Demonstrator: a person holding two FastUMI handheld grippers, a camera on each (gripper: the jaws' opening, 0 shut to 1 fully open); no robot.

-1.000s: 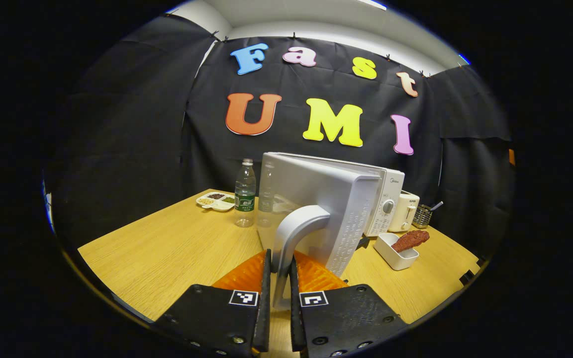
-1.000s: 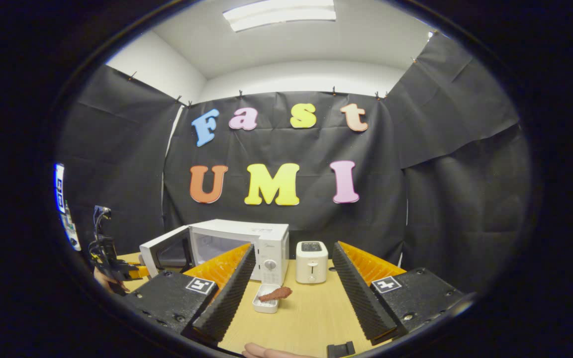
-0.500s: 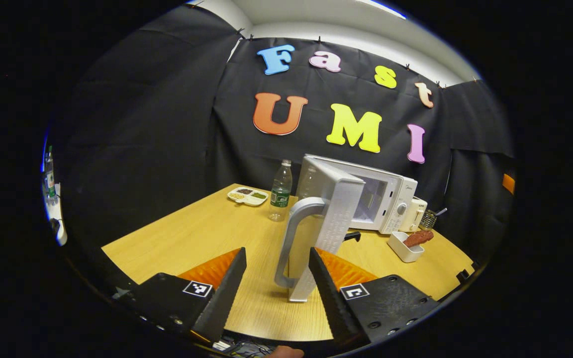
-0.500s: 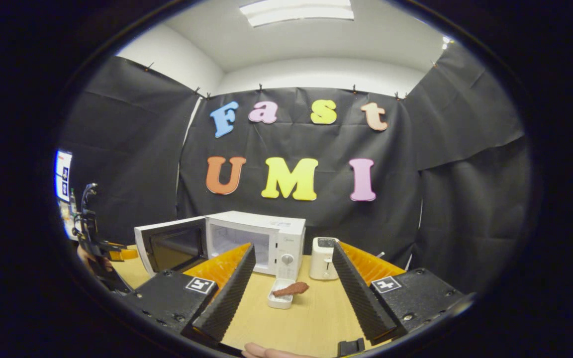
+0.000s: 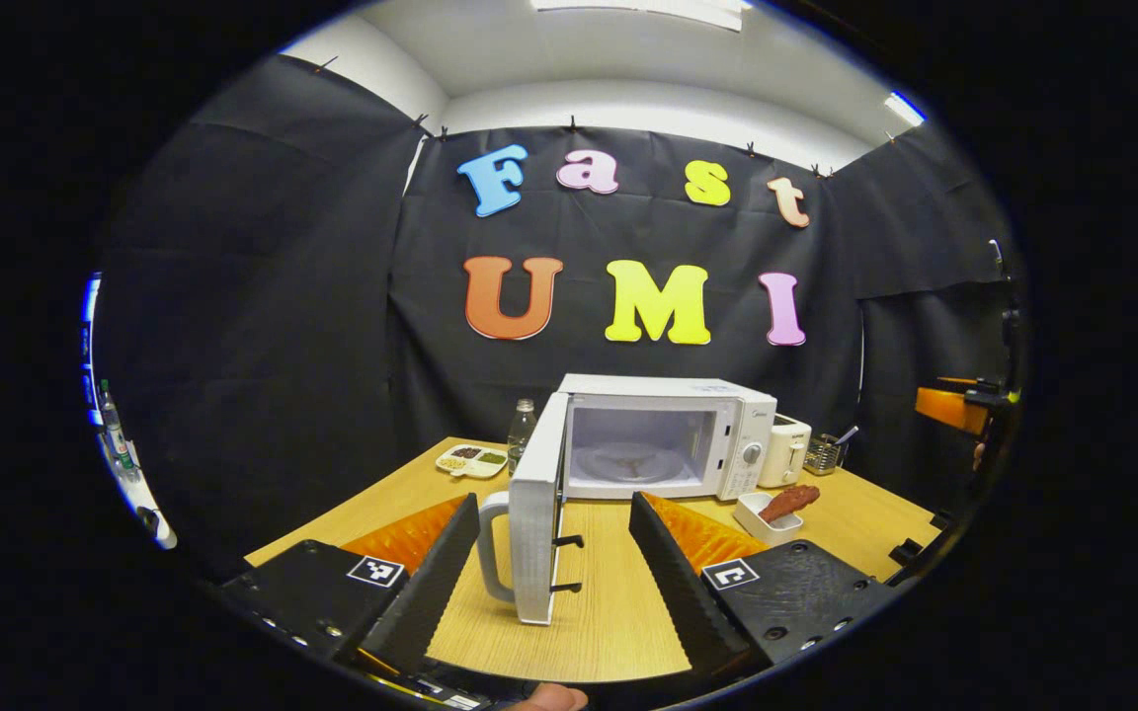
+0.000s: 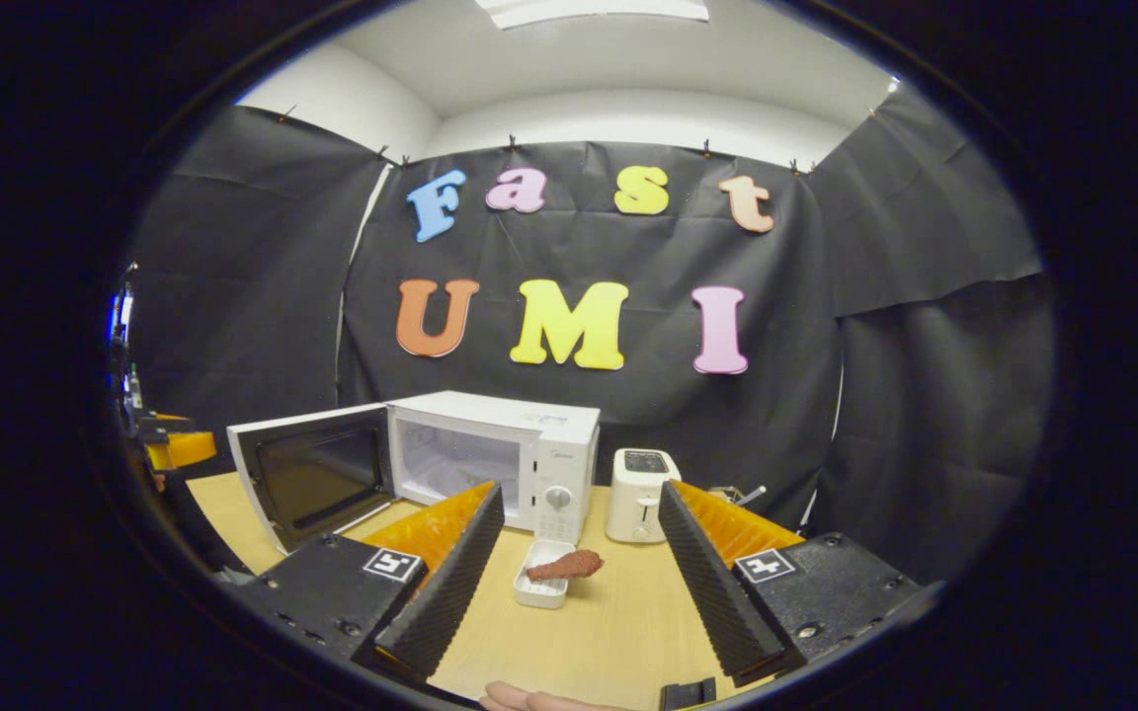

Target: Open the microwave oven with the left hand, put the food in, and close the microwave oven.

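Microwave oven [image 5: 668,434]: stands at the back of the table [image 5: 618,622], about 12 o'clock from the left gripper; its cavity is open and I see nothing on the turntable.
Door [image 5: 536,523]: swung fully out, edge-on in the left gripper view, its handle [image 5: 490,548] at 11 o'clock just beyond the fingers. In the right gripper view the door [image 6: 312,474] stands wide at 10 o'clock.
Change: a second ago the left gripper was clamped on the handle; half a second ago it had let go; now it has drawn back and the door stands free.
Left gripper [image 5: 554,563]: fingers spread wide, holding nothing, the handle between them but farther off, untouched.
Food [image 6: 565,566]: a reddish-brown piece lying across a small white dish [image 6: 539,591], on the table in front of the oven's control panel, at 12 o'clock from the right gripper and well apart from it.
Right gripper [image 6: 579,568]: fingers wide apart, empty, pointed at the dish.
Meaning: opening looks done; the step in hand is probably fetching the food, then loading and closing.
Around: toaster [image 6: 639,481] just right of the oven; bottle [image 5: 521,434] and snack tray [image 5: 470,460] at 10 o'clock behind the door.
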